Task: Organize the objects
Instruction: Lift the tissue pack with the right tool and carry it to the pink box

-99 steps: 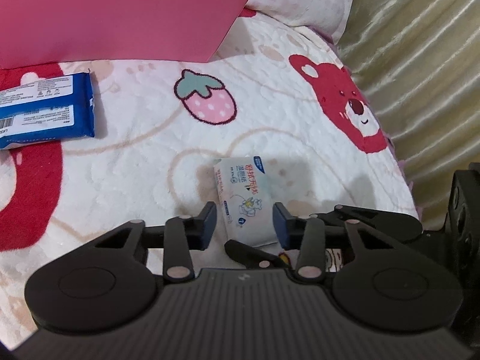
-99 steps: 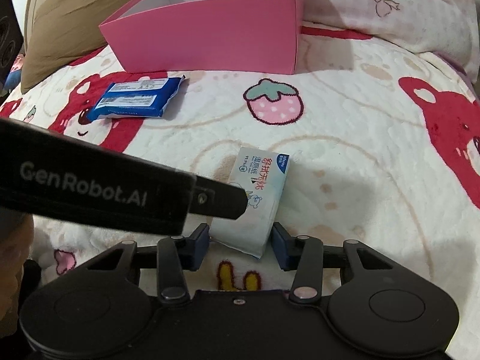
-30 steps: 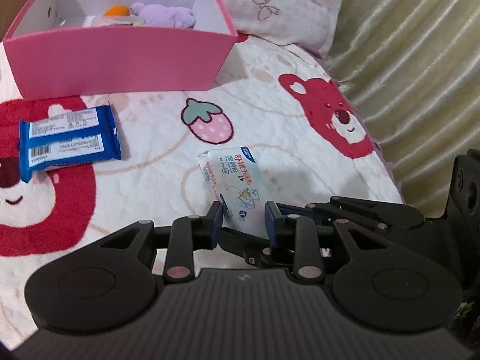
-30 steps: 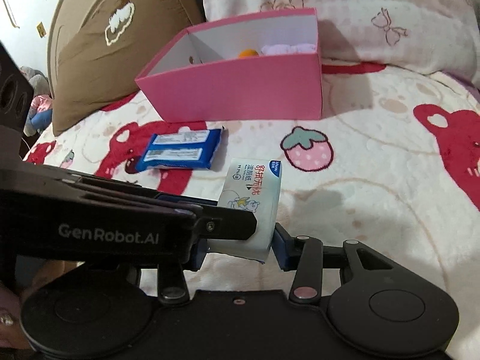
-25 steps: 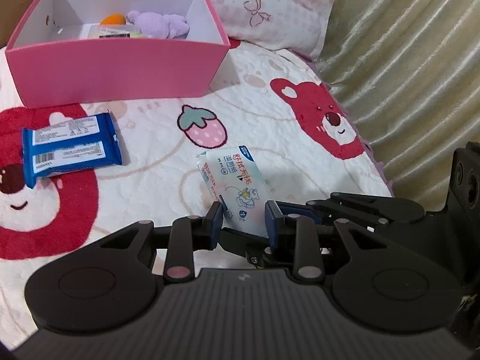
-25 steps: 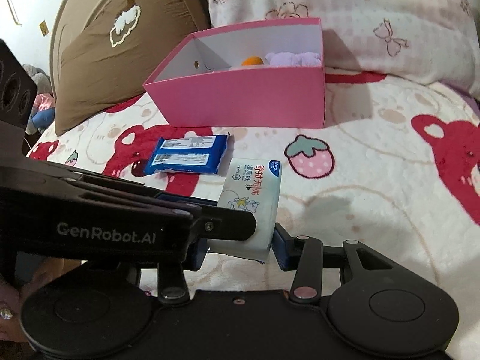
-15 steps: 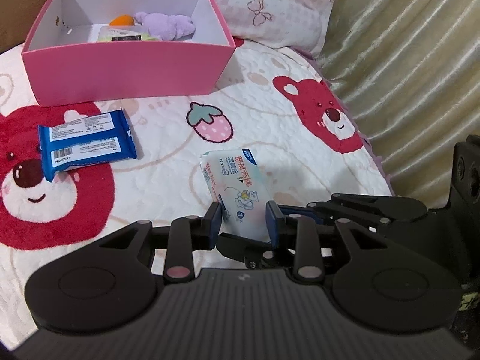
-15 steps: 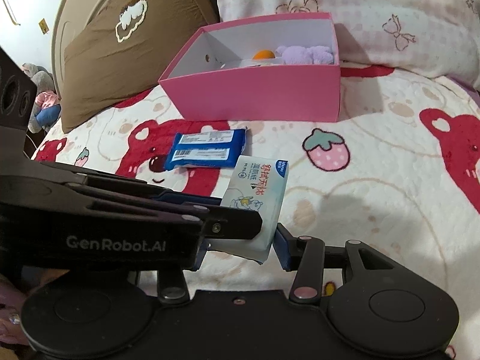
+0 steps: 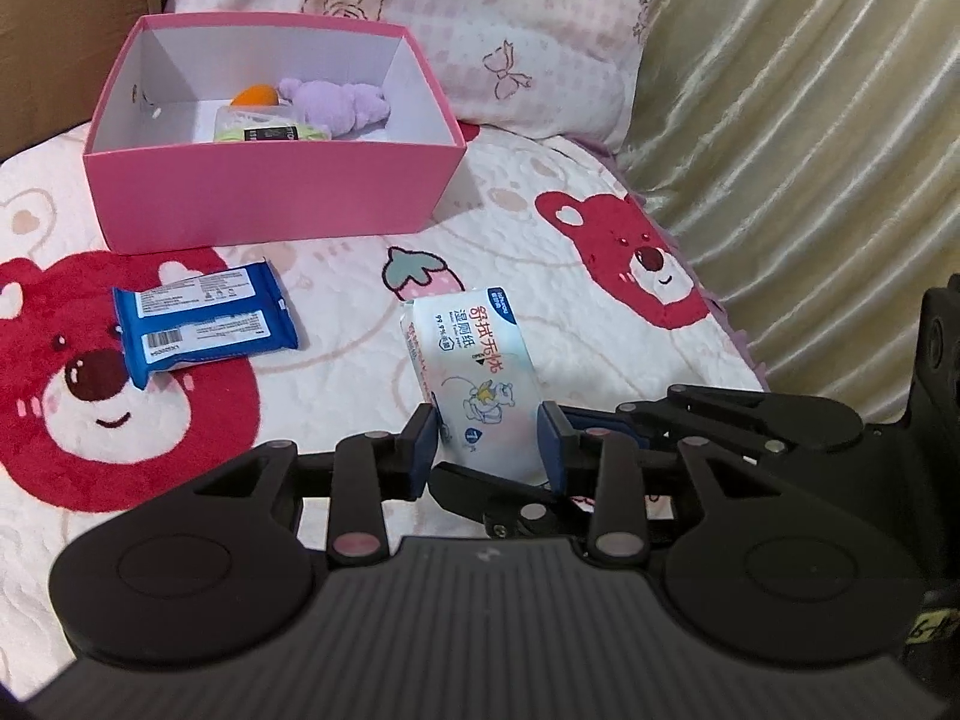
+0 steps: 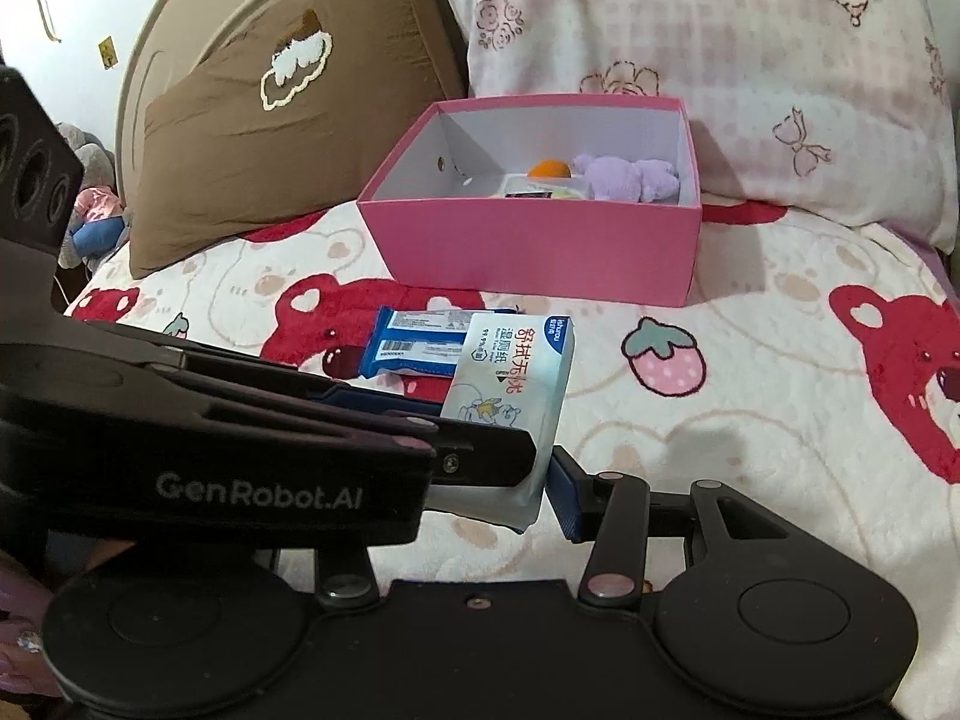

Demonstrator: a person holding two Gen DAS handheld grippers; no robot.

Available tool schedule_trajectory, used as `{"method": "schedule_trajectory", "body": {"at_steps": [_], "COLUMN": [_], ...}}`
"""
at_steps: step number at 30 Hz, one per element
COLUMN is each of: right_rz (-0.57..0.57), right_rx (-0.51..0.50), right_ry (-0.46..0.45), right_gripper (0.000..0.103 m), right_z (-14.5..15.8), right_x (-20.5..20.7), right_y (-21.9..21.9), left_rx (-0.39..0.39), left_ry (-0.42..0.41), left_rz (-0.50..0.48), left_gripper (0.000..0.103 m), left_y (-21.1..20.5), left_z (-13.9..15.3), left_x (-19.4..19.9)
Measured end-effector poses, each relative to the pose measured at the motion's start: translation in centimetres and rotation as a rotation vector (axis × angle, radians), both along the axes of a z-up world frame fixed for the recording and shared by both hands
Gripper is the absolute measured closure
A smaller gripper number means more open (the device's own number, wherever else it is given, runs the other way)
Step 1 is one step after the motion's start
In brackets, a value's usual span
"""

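A white wet wipes pack (image 9: 474, 372) (image 10: 510, 372) hangs above the bedspread, between the jaws of both grippers. My left gripper (image 9: 486, 438) has the pack's lower end between its blue pads, which still rest on its sides while the jaws are opening. My right gripper (image 10: 498, 498) comes in from the right and is shut on the same end; the left gripper's arm hides its left finger. A blue packet (image 9: 204, 324) (image 10: 420, 348) lies flat on the bed. Behind it stands the open pink box (image 9: 270, 204) (image 10: 540, 252).
The box holds a purple plush toy (image 9: 336, 105), an orange thing (image 9: 255, 97) and a small packet (image 9: 264, 129). A brown pillow (image 10: 270, 138) and a pink-patterned pillow (image 10: 750, 60) lean behind it. A beige ribbed cover (image 9: 810, 150) runs along the bed's right edge.
Both grippers have risen with the wipes pack, and more of the box's inside has come into view. The left gripper's pads stand a little wider apart than before.
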State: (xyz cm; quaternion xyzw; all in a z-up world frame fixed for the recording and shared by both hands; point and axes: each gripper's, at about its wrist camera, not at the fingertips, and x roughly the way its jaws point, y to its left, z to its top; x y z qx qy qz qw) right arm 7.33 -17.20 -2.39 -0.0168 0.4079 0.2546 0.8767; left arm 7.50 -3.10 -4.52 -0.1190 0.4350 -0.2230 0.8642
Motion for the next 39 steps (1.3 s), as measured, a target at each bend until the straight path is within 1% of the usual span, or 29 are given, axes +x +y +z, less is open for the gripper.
{"method": "schedule_trajectory", "body": {"at_steps": [7,11,15,23,28,31,33,37,39], "right_rz": [0.016,0.023,0.026,0.046,0.063,0.059,0.053,0.062,0.068], "right_rx": [-0.013,-0.027,-0.009,0.024,0.026,0.036,0.052,0.049,0.058], "right_ry": [-0.028,-0.050,-0.060,-0.080,-0.100,-0.097,-0.086,-0.113,-0.111], "right_gripper": [0.052,0.053,0.053,0.053,0.053,0.054,0.054,0.054,0.054], "right_z": [0.9,1.9,2.9,4.6,5.6,5.5,5.5,5.9,6.1], "right_x": [-0.3,-0.1,0.3,1.3,3.3,5.0,6.2,8.2,9.5], "right_y": [1.5,2.4,3.2,4.7,5.7,6.2,6.4,7.1,7.4], "left_rx": [-0.007,0.004,0.008,0.005,-0.006,-0.026,-0.033,-0.043,-0.043], "left_ry": [-0.013,-0.022,-0.018,-0.032,-0.043,-0.034,-0.047,-0.047,-0.037], "left_rz": [0.004,0.016,0.033,0.057,0.043,0.088,0.110,0.145,0.169], "left_gripper": [0.070,0.070,0.070,0.069,0.070,0.070,0.070,0.069,0.069], "left_y": [1.5,2.2,3.1,5.2,6.3,6.7,7.0,7.5,7.6], "left_z": [1.2,2.4,3.7,5.5,6.1,5.9,6.0,6.5,6.8], "left_x": [-0.1,0.2,0.6,1.9,4.6,6.2,7.1,9.5,11.2]}}
